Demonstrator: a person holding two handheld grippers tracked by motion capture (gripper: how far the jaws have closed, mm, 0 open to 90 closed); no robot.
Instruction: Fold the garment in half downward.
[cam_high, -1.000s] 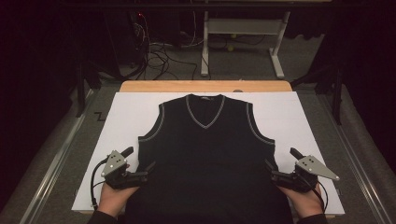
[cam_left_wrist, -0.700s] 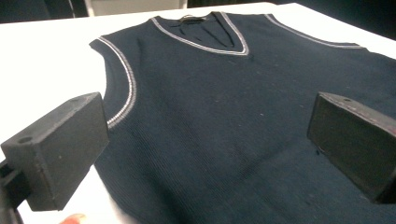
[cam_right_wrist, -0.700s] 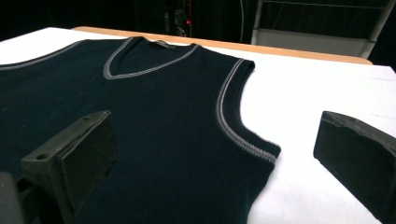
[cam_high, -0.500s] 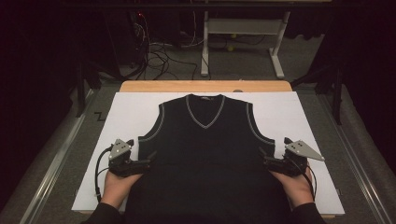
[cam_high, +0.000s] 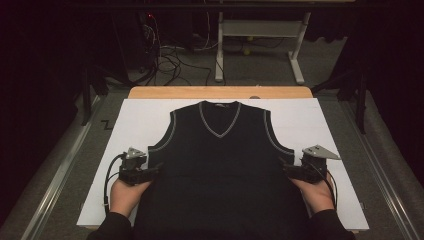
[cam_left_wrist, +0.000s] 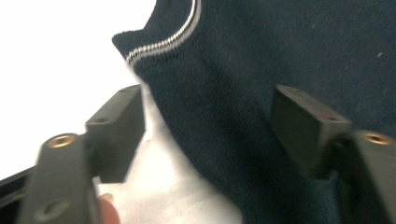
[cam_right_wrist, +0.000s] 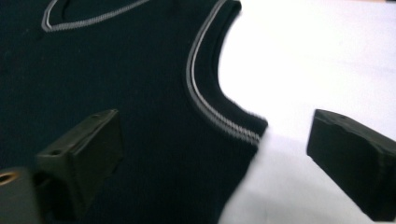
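A dark vest (cam_high: 222, 165) lies flat on the white sheet (cam_high: 135, 120), white margin free along both sides. The left gripper (cam_high: 150, 172) and right gripper (cam_high: 288, 170) straddle its side edges, jaws spread wide, nothing clamped. The hem is cut off below.

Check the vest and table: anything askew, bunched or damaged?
Nothing stands out. The vest lies flat and straight on the white board, collar away from the person. Both tools, left and right, are open at its side edges.
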